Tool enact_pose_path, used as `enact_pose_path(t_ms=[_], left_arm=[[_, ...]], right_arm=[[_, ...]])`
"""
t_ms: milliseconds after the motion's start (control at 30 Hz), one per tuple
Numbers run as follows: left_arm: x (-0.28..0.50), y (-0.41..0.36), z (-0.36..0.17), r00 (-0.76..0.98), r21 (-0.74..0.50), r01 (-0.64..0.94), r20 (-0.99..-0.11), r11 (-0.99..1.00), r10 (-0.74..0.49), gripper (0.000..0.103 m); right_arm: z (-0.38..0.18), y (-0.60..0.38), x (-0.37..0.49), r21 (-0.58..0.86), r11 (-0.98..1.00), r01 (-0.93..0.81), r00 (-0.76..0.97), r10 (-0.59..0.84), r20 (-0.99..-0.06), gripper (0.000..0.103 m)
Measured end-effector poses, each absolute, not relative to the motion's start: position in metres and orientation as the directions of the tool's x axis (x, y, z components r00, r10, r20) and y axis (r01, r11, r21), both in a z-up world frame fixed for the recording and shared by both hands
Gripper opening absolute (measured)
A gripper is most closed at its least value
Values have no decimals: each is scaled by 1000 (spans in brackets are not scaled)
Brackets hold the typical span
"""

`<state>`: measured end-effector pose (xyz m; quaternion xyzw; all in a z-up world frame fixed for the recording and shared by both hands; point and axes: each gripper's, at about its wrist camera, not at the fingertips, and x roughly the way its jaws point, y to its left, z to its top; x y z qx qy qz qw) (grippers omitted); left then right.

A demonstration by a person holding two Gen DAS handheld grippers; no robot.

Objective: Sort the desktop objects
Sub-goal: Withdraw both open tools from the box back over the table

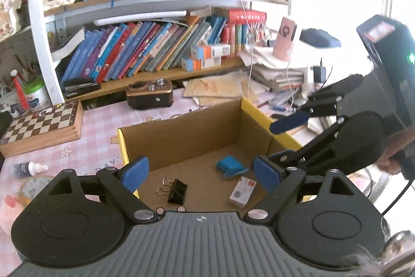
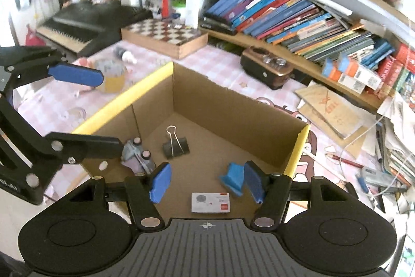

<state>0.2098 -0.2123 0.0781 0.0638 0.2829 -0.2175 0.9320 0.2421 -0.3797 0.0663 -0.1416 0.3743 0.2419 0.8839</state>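
Observation:
An open cardboard box (image 1: 181, 136) with yellow rim edges sits on the pink checked desk. Inside lie a black binder clip (image 1: 176, 190), a blue sharpener-like piece (image 1: 230, 166) and a small white card box (image 1: 242, 191). In the right wrist view the box (image 2: 207, 105) also holds a small grey toy car (image 2: 136, 155), the binder clip (image 2: 175, 144), the blue piece (image 2: 232, 177) and the white card box (image 2: 210, 202). My left gripper (image 1: 201, 173) is open and empty above the box's near edge. My right gripper (image 2: 207, 182) is open and empty over the box.
A wooden chessboard box (image 1: 44, 126), a small dropper bottle (image 1: 26, 169), a brown radio (image 1: 150, 94) and a tape roll (image 2: 111, 77) stand on the desk. Bookshelves (image 1: 145, 51) rise behind. Paper piles and cables (image 2: 363, 136) lie at the right. A keyboard (image 2: 85, 25) sits at far left.

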Motion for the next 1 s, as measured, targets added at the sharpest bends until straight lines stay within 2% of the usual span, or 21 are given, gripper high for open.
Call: enact_pose_path(t_ms=[200, 367, 633, 1000], left_arm=[[192, -200, 82, 752, -35, 436, -535, 899, -386, 88], [172, -188, 82, 772, -54, 418, -504, 907, -386, 90], [142, -157, 73, 791, -120, 363, -485, 924, -374, 93], [105, -116, 58, 779, -140, 352, -504, 925, -373, 95]], right_arm=[[69, -380, 216, -78, 874, -479, 652, 295, -698, 63], [71, -382, 193, -32, 918, -396, 698, 278, -660, 64], [63, -366, 146, -22, 975, -223, 785, 166, -597, 70], [41, -330, 96, -3, 998, -67, 802, 52, -595, 71]])
